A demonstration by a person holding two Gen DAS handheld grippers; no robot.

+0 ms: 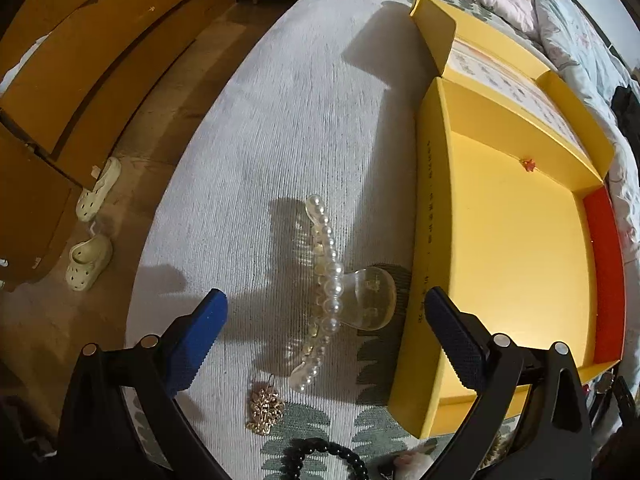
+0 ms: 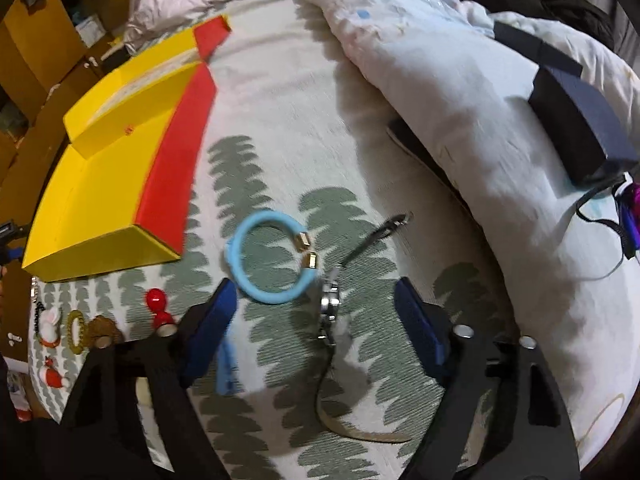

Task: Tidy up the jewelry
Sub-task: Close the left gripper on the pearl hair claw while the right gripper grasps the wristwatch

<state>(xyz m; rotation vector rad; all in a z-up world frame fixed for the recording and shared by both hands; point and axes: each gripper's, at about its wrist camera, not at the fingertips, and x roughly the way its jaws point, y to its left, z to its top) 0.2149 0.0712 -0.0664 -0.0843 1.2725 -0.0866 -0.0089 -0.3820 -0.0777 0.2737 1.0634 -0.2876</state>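
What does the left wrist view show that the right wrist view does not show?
Only the left wrist view: the pearl hair claw between the open left gripper, a gold brooch and slippers on the floor.
Only the right wrist view: the blue bracelet and the wristwatch between the open right gripper.
Both: the yellow box on the bedspread.

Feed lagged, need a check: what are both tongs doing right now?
Left tongs: open, empty, straddling the pearl clip.
Right tongs: open, nothing gripped, watch between them.
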